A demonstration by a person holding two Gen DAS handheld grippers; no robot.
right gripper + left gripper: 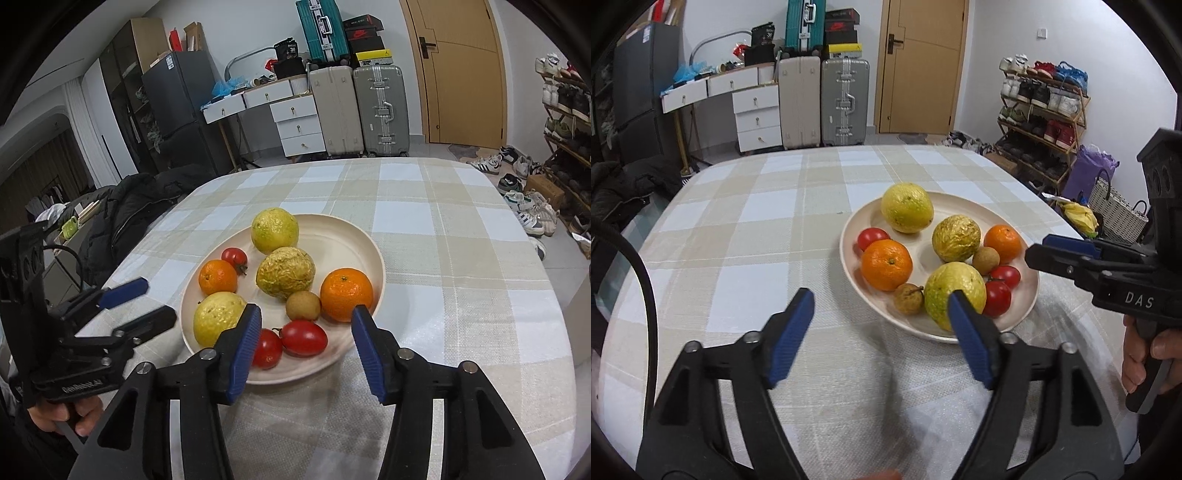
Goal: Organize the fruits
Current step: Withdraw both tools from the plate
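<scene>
From the left wrist, the left gripper [881, 306] stands wide open over the checked tablecloth [746, 258], nothing between its jaws; its right finger overlaps a yellow fruit [955, 291] at the near rim of the plate [1027, 295], though I cannot tell whether they touch. From the right wrist, the right gripper [304, 325] is also open and empty, hanging over the plate's near edge, with tomatoes [303, 338] seen between its fingers. The oranges [346, 294] and the other fruit all lie on the plate.
</scene>
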